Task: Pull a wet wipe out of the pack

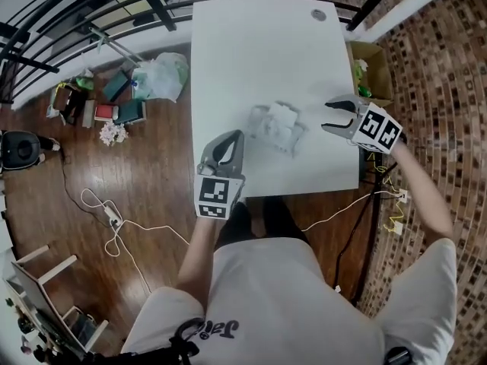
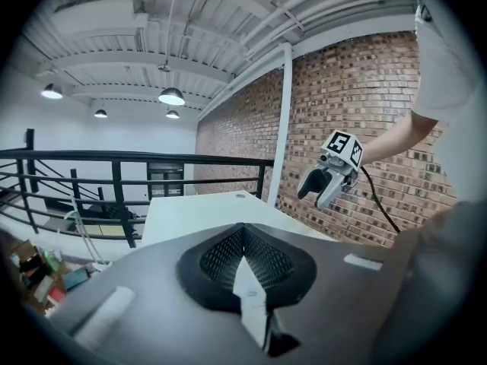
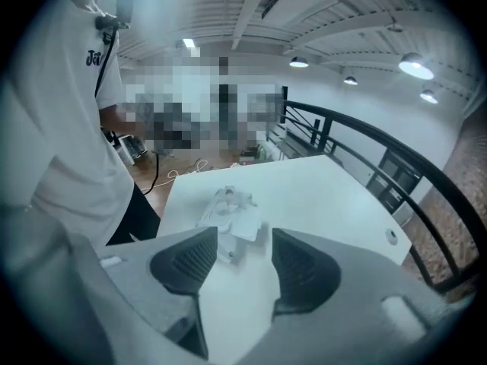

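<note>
- Head view: the pack (image 1: 274, 131) lies mid-frame on the white table (image 1: 251, 44); a crumpled white wipe (image 1: 283, 115) stands out of its top. Whether it is free I cannot tell, and neither claw holds it, so I judge the pull unfinished. The left gripper (image 1: 232, 139) sits lower left of the pack; the right gripper (image 1: 329, 116) sits near its right, apart.
- Left gripper view: the left gripper (image 2: 243, 249) has its jaws pressed together on nothing; the right gripper (image 2: 316, 192) shows at upper right, jaws spread.
- Right gripper view: the right gripper (image 3: 243, 261) has its jaws wide apart and empty; the pack (image 3: 228, 211) lies beyond them at centre. Gripping the wipe remains.
</note>
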Demonstrator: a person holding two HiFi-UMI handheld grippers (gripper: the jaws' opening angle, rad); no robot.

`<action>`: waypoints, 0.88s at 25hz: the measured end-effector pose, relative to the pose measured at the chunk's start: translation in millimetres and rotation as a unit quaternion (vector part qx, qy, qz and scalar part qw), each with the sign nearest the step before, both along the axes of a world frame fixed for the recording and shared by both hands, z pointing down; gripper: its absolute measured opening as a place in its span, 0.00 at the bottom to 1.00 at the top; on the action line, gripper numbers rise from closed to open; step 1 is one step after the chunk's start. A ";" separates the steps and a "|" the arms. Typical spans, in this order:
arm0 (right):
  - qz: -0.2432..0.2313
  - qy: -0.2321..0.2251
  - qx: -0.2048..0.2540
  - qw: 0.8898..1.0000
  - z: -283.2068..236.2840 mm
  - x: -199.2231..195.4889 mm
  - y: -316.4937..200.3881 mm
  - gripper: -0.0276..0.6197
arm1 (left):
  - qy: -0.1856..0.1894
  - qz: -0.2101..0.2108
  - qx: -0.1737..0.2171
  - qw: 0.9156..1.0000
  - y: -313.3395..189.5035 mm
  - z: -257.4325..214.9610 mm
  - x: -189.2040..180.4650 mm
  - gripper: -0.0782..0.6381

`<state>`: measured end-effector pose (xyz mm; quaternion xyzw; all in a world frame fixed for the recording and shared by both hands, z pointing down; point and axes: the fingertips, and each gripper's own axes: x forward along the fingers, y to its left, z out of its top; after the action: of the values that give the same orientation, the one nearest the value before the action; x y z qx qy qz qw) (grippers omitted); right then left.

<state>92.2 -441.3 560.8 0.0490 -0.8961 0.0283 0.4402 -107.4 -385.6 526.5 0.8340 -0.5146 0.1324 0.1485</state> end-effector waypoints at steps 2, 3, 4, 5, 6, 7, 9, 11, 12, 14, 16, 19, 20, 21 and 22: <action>-0.027 0.005 -0.023 0.999 12.1 -17.7 -2.6 0.37 | -0.004 0.004 -0.003 1.000 0.1 6.5 4.4 0.13; -0.037 0.002 -0.037 0.999 17.0 -28.2 -3.0 0.37 | -0.006 0.008 -0.004 1.000 0.4 9.0 7.1 0.13; -0.044 -0.003 -0.053 0.998 21.8 -38.9 -3.2 0.37 | -0.007 0.010 -0.006 1.000 0.6 11.2 9.6 0.13; -0.050 -0.006 -0.069 0.996 27.1 -49.4 -3.5 0.37 | -0.008 0.013 -0.007 1.000 0.6 13.2 11.6 0.13; -0.055 -0.008 -0.086 0.995 33.0 -59.3 -3.5 0.36 | -0.008 0.014 -0.009 1.000 0.5 15.3 12.9 0.13; -0.059 -0.009 -0.101 0.993 39.5 -68.6 -3.1 0.36 | -0.008 0.015 -0.011 1.000 0.6 17.3 13.7 0.13; -0.066 -0.006 -0.128 0.989 53.2 -84.8 -0.6 0.36 | -0.007 0.016 -0.016 1.000 1.7 21.8 14.3 0.13; -0.071 -0.001 -0.146 0.987 67.1 -96.5 1.0 0.34 | -0.003 0.017 -0.023 1.000 2.5 25.6 15.3 0.13; -0.073 0.003 -0.151 0.986 73.9 -100.8 1.2 0.33 | 0.001 0.017 -0.026 1.000 2.5 26.6 16.2 0.13; -0.079 0.010 -0.157 0.984 86.2 -108.0 2.4 0.32 | 0.007 0.017 -0.030 0.999 2.7 27.8 18.1 0.13; -0.087 0.014 -0.164 0.982 95.7 -113.3 6.9 0.32 | 0.008 0.017 -0.032 0.999 4.4 28.9 20.3 0.13; -0.101 0.022 -0.170 0.980 104.6 -118.0 15.2 0.32 | 0.009 0.016 -0.033 0.999 7.1 31.4 22.4 0.13; -0.104 0.023 -0.170 0.980 106.4 -119.6 17.2 0.32 | 0.010 0.015 -0.034 0.999 7.7 32.5 22.4 0.13; -0.108 0.023 -0.170 0.979 107.8 -121.3 18.8 0.32 | 0.010 0.014 -0.035 0.999 8.3 33.5 22.3 0.13; -0.111 0.024 -0.169 0.979 108.8 -123.0 20.2 0.32 | 0.011 0.013 -0.037 0.999 9.1 34.2 22.0 0.13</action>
<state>-30.8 -421.0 669.7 -0.1253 -0.8675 0.1293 0.4638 -85.3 -376.5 560.7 0.8360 -0.4969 0.1436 0.1830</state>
